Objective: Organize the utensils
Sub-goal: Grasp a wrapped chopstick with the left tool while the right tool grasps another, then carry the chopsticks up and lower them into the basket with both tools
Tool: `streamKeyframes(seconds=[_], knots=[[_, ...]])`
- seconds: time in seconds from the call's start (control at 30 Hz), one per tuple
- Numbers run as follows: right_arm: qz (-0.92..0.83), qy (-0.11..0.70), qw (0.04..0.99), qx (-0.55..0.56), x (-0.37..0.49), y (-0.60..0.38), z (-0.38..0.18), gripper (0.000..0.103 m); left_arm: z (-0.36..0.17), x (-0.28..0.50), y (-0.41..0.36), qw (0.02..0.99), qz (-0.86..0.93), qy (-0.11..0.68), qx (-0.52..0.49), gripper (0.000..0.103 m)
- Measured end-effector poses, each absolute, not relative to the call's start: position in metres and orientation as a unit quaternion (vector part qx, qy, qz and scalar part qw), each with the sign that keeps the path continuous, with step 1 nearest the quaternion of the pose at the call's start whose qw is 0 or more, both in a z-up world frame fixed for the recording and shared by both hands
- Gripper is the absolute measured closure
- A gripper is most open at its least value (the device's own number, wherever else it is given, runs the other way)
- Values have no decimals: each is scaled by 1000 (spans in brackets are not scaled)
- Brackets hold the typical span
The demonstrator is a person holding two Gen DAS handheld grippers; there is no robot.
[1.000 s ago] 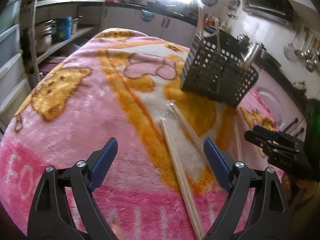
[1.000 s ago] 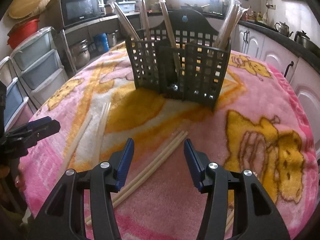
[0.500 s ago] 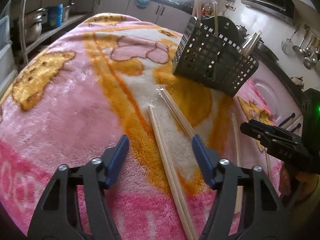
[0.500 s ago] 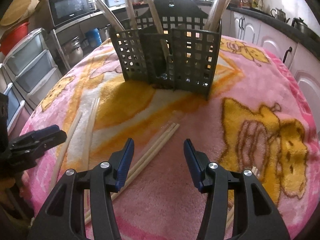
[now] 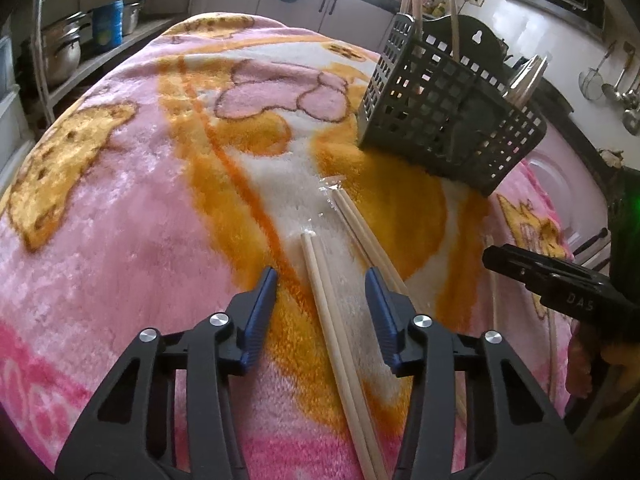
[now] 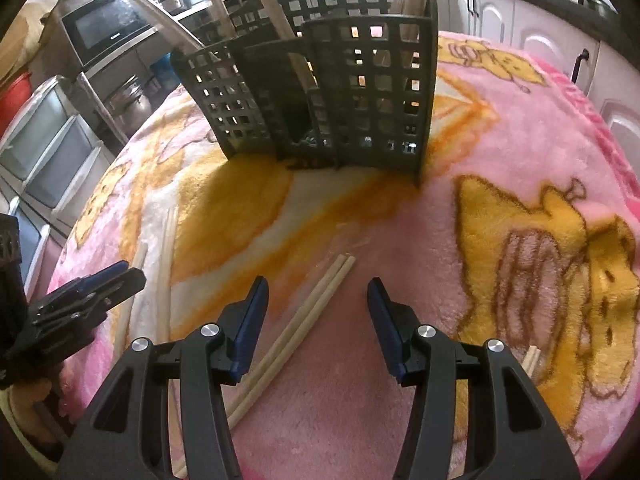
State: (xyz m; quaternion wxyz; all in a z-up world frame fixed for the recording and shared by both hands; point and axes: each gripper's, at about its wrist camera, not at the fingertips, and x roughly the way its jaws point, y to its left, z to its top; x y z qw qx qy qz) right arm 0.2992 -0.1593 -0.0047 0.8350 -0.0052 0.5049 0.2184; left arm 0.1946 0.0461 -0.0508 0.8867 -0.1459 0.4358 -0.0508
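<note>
Pink-and-orange plush blanket (image 5: 132,208) covered the table. Tilted down, the left gripper (image 5: 322,284) was closing astride a pale wooden chopstick pair (image 5: 332,320), not yet pinching. The right gripper (image 6: 318,294) hung unclenched over another pair (image 6: 308,316), before the grey lattice utensil basket (image 6: 360,92).

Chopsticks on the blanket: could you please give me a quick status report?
Left gripper closing around one chopstick pair, pads not touching. Right gripper open over another pair. Basket upright ahead, nothing blocking.
</note>
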Motion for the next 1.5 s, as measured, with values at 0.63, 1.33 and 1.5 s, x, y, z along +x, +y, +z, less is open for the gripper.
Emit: streamKeyframes(seconds=[0.63,1.33,1.5], knots=[[199,511,836,-25,326,-142,-13,85,-55,210,61,877,-56,446,-169,93],[284,400,870,-51,292,-120,54,95,-4,169,83,904,-72,372,-199,102],[305,375,874,-58,283,-110,72,96,22,163,84,916,-66,350,-184,102]])
